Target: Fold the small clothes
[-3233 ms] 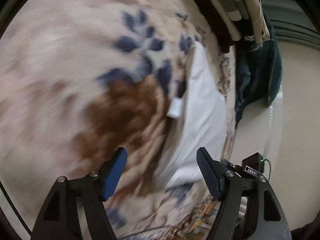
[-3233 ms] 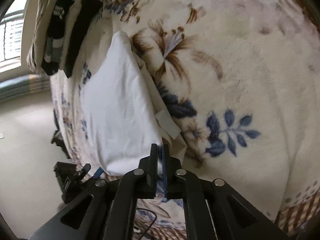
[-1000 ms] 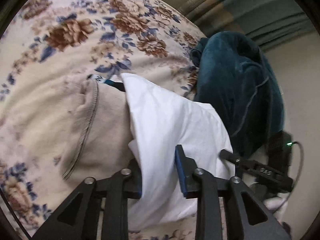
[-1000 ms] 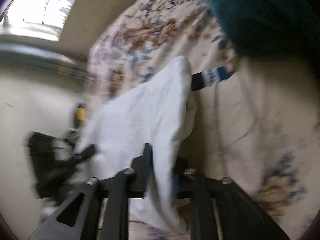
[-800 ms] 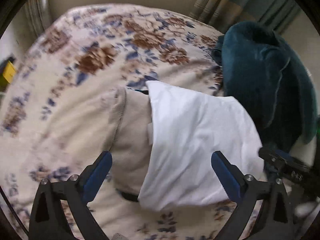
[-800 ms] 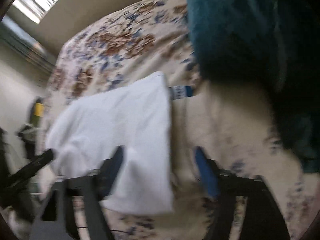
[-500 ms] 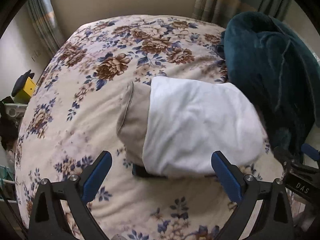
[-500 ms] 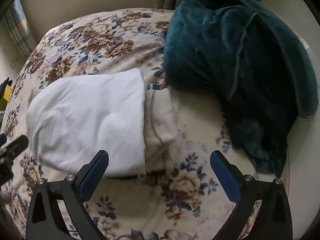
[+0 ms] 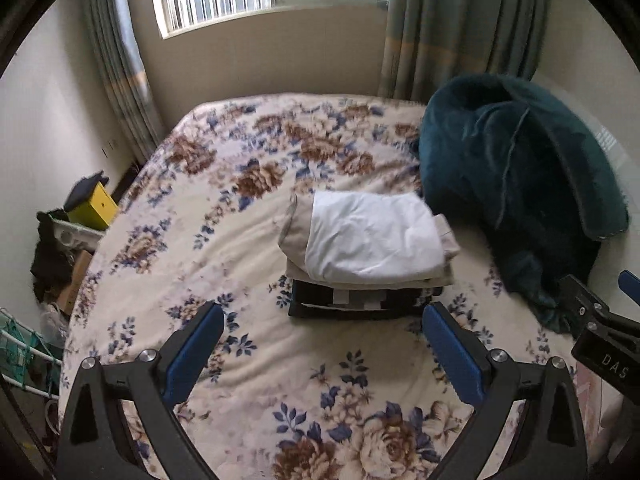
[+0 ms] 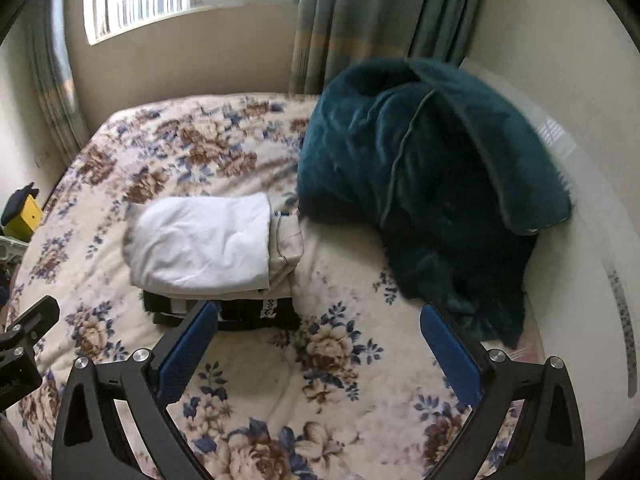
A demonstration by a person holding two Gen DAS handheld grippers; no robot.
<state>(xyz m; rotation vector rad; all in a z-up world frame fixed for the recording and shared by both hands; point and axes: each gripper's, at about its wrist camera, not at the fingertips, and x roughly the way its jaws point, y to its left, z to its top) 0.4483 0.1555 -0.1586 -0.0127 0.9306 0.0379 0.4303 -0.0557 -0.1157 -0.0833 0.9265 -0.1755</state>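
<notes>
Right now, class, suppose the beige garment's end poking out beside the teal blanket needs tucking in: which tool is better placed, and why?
Probably the right tool. In its view the beige garment juts toward the teal blanket, nearer its fingers. The left tool centres on the white garment, its far side. Both tools are open and empty.

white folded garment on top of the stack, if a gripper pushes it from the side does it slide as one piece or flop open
The white folded garment looks thin and soft, with creases, so it would probably bunch or unfold rather than slide stiffly. It rests loosely on the beige garment, nothing pinning it, so the top layer may shift first. It is likely light.
</notes>
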